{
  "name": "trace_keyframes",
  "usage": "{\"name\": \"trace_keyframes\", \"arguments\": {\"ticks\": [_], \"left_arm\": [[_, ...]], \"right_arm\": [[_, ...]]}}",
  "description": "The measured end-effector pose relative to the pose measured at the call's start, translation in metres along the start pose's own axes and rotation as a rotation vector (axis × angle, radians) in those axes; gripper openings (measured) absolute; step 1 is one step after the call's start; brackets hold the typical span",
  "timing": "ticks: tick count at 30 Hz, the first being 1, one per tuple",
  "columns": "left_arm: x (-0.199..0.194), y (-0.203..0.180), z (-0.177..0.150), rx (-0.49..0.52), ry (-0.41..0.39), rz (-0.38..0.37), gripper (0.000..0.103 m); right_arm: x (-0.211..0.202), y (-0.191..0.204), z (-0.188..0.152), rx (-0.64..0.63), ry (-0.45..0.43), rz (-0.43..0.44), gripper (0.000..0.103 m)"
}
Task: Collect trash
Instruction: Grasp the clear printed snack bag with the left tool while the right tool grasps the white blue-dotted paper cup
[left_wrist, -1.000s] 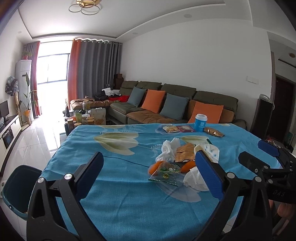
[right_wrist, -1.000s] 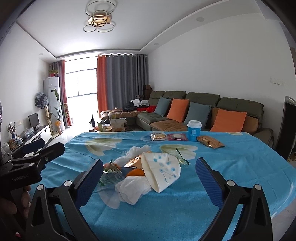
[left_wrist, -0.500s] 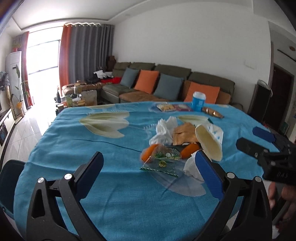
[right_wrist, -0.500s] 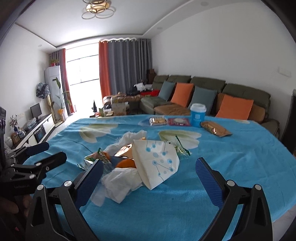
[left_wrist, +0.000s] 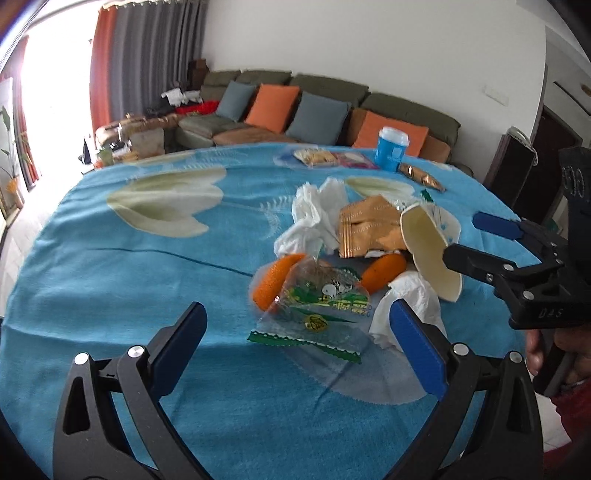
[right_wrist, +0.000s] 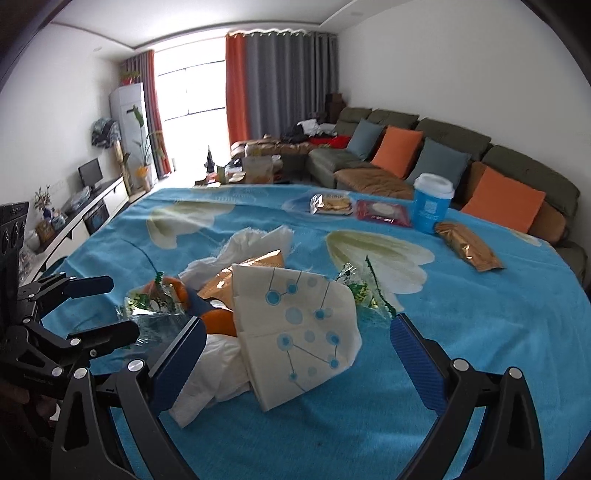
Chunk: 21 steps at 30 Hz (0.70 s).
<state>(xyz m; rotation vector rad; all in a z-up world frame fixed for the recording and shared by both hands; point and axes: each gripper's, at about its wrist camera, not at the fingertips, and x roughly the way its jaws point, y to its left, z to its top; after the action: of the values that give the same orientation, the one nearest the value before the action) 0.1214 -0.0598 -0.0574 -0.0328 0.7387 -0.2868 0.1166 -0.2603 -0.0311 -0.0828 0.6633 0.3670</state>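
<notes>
A heap of trash lies on the blue tablecloth (left_wrist: 110, 280): a clear green-printed wrapper (left_wrist: 317, 314), orange peels (left_wrist: 273, 280), white tissues (left_wrist: 314, 214), a gold foil packet (left_wrist: 365, 229) and a crushed paper cup (left_wrist: 428, 251). The cup (right_wrist: 295, 325) with blue dots lies on its side in the right wrist view. My left gripper (left_wrist: 295, 347) is open, just short of the wrapper. My right gripper (right_wrist: 295, 358) is open with the cup and a tissue (right_wrist: 210, 373) between its fingers. Each gripper shows in the other's view, the right (left_wrist: 480, 240) and the left (right_wrist: 107, 310).
At the table's far side stand a blue lidded cup (right_wrist: 430, 206), a gold snack bag (right_wrist: 467, 251), a biscuit pack (right_wrist: 330, 203) and a red packet (right_wrist: 382, 212). A sofa with orange and grey cushions (left_wrist: 332, 107) runs behind.
Both grippers have moved forward and down toward the trash heap. The pile now sits close to both pairs of fingers. Both jaws stay open.
</notes>
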Motion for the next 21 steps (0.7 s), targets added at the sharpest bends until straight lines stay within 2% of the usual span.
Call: {"name": "trace_keyframes", "arguments": {"ticks": [5,7,9,13,15,18,21], "left_arm": [[0.011,-0.003,0.001,0.020,0.018,-0.029,0.097],[0.013,-0.006,0.000,0.037,0.024,-0.034,0.091],[0.016,-0.008,-0.001,0.051,0.031,-0.034,0.078],[0.019,-0.009,-0.001,0.056,0.037,-0.050,0.069],[0.021,-0.008,-0.002,0.059,0.043,-0.064,0.059],[0.022,-0.008,-0.002,0.061,0.042,-0.077,0.058],[0.021,-0.009,-0.003,0.065,0.030,-0.078,0.057]], "right_arm": [[0.012,-0.005,0.002,-0.004,0.036,0.027,0.096],[0.015,-0.007,0.003,0.001,0.049,0.050,0.096],[0.019,-0.008,0.003,0.000,0.061,0.064,0.096],[0.022,-0.008,0.002,0.006,0.082,0.095,0.095],[0.023,-0.009,0.002,0.010,0.088,0.098,0.087],[0.025,-0.011,0.001,0.026,0.101,0.102,0.073],[0.023,-0.013,0.001,0.040,0.096,0.102,0.071]]}}
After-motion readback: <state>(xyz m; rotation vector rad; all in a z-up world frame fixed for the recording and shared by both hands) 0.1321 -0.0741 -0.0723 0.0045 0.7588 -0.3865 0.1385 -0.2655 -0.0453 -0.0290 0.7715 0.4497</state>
